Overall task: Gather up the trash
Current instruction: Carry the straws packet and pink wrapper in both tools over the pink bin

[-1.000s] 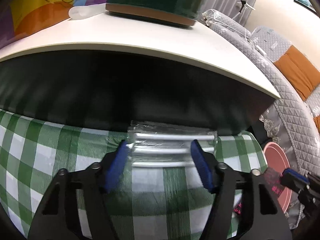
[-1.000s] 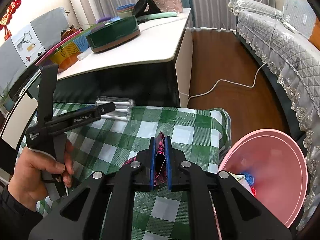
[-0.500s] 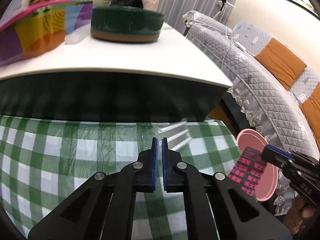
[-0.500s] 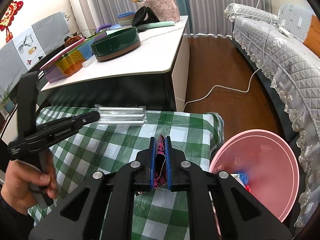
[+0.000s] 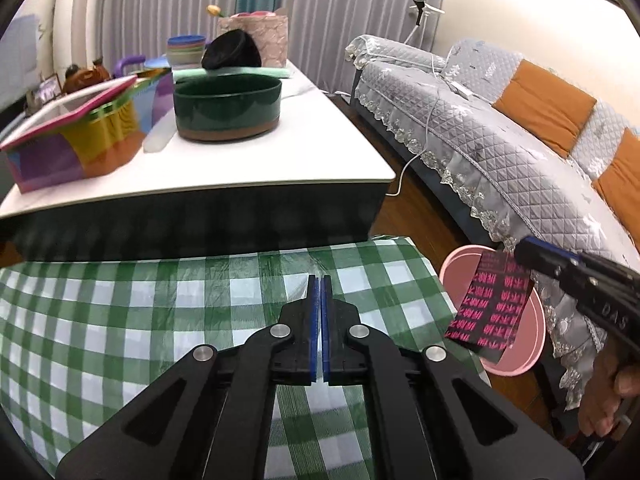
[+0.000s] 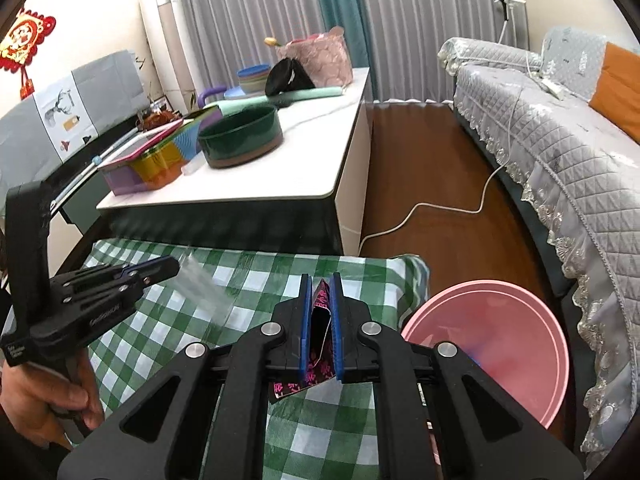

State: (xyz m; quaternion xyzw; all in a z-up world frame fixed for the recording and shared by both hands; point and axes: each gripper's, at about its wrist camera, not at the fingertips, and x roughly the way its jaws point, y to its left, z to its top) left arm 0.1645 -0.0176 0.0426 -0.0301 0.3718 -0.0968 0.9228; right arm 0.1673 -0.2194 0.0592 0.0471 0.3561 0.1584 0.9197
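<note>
1. Low table (image 6: 132, 344) under a green-and-white checked cloth, serving as the work surface; little trash visible on it now.
2. Taller white table (image 5: 248, 168) just behind, loaded with a dark green round tin (image 5: 228, 110) and a colourful box (image 5: 76, 140); apparently no part of the job.
3. Pink basin (image 6: 516, 344) on the floor just beside the low table's right edge, set lower than the tabletop, probably so trash can simply be dropped in; something blue and red dimly visible inside.
4. Right gripper (image 6: 320, 320) held over the near right part of the cloth, fingers clamped on a black wrapper with pink print (image 6: 318, 344); in the left wrist view the wrapper (image 5: 494, 312) hangs in front of the basin, likely about to be let go there.
5. Left gripper (image 5: 320, 320) raised over the middle of the cloth, fingers pressed together on a clear plastic wrapper (image 6: 204, 288), blurred in the right wrist view and barely showing past the tips in its own; pinched at one end, so it dangles free of the cloth.
6. Likely remaining: carrying both pieces across to the basin and opening the fingers above it.
</note>
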